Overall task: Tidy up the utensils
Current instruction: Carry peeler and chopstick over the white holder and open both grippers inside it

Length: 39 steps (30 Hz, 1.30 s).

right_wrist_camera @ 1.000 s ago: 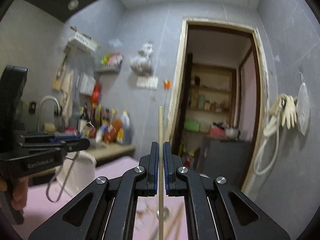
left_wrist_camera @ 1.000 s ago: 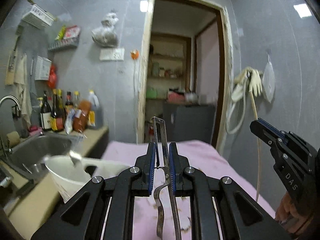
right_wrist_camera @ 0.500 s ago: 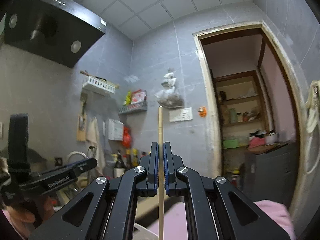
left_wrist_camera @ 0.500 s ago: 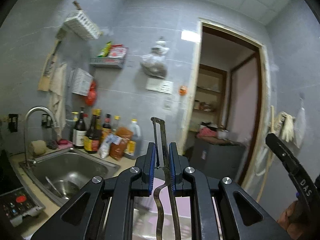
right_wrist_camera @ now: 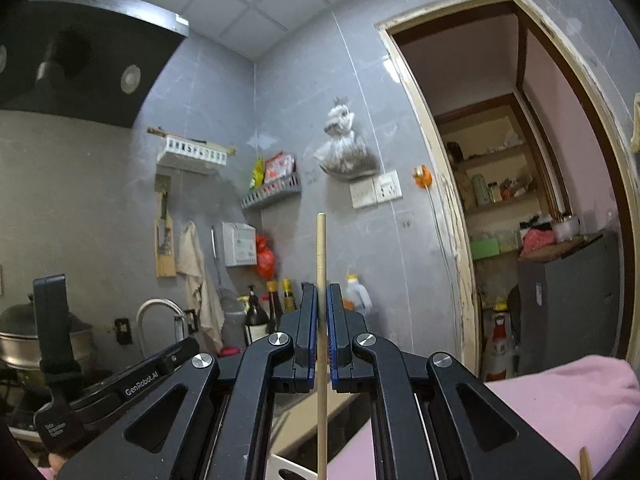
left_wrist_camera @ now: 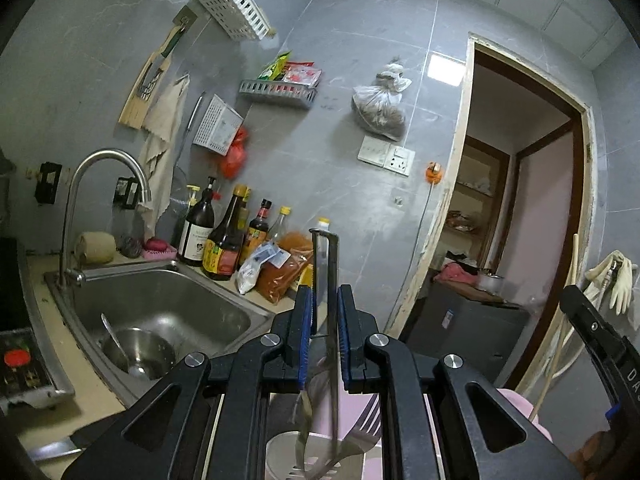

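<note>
My left gripper (left_wrist_camera: 324, 304) is shut on a metal utensil handle (left_wrist_camera: 326, 272) that stands upright between the blue pads. Its lower end hangs over a white slotted holder (left_wrist_camera: 280, 452), where a fork (left_wrist_camera: 366, 424) also shows. My right gripper (right_wrist_camera: 322, 300) is shut on a wooden chopstick (right_wrist_camera: 321, 248) held upright. The right gripper shows at the right edge of the left wrist view (left_wrist_camera: 600, 352), and the left gripper at the lower left of the right wrist view (right_wrist_camera: 132, 380).
A steel sink (left_wrist_camera: 160, 312) with a bowl and spoon lies to the left, with a faucet (left_wrist_camera: 92, 200) and bottles (left_wrist_camera: 224, 240) behind it. A pink cloth (right_wrist_camera: 560, 400) covers the surface at right. A doorway (right_wrist_camera: 520, 200) opens ahead.
Both grippers have tilted upward and risen, so the views show more wall and ceiling. The left gripper swung left toward the sink. Both still hold their utensils.
</note>
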Tool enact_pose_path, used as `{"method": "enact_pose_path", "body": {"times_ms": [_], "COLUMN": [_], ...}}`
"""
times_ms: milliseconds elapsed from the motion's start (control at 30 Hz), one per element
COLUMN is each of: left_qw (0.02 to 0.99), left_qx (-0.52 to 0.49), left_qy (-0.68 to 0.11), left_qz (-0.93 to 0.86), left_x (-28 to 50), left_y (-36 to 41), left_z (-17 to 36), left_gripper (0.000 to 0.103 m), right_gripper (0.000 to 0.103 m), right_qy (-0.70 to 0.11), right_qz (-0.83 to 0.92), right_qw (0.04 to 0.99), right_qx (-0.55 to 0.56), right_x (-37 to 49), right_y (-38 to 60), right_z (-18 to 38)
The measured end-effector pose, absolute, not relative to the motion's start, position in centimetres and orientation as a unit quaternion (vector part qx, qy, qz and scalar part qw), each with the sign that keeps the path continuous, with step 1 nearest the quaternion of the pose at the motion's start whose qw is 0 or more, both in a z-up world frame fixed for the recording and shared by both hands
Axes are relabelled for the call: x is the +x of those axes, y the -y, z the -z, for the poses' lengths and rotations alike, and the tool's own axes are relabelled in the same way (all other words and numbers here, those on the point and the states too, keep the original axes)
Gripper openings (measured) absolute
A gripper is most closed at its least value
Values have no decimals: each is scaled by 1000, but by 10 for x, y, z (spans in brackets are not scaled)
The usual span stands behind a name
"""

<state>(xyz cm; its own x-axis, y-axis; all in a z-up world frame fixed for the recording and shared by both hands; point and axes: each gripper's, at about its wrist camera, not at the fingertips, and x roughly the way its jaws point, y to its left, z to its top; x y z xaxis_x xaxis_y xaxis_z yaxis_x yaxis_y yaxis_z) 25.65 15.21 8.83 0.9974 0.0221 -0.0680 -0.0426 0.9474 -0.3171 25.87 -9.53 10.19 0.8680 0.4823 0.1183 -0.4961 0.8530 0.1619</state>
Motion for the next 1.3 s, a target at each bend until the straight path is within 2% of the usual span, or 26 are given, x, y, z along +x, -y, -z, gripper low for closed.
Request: {"method": "enact_pose_path", "body": {"times_ms": [333, 800, 900, 1033, 1133, 1200, 1267, 1300], "left_qw": [989, 982, 982, 983, 982, 984, 986, 987], "left_qx": [-141, -134, -133, -133, -135, -127, -114, -107], "left_qy": [-52, -123, -122, -114, -108, -102, -92, -87], "left_qz": [-5, 42, 49, 59, 73, 76, 81, 85], "left_x": [263, 254, 248, 241, 235, 231, 226, 223], "left_y": [-143, -126, -121, -116, -109, -100, -89, -83], "left_z": [-72, -61, -66, -76, -85, -92, -97, -100], "left_gripper": [9, 10, 15, 25, 30, 35, 41, 43], "right_gripper": [3, 6, 8, 24, 25, 30, 45, 49], "right_qy": [13, -57, -58, -50, -37, -30, -21, -14], "right_qz": [-255, -270, -271, -267, -256, -249, -239, -232], "right_qw": [964, 961, 960, 962, 965, 968, 971, 972], "right_qx": [68, 35, 35, 38, 35, 31, 27, 26], "right_x": [264, 263, 259, 252, 245, 240, 235, 231], "right_y": [88, 91, 96, 108, 123, 133, 145, 154], "right_z": [-79, -62, -62, -69, -78, -84, -89, -91]}}
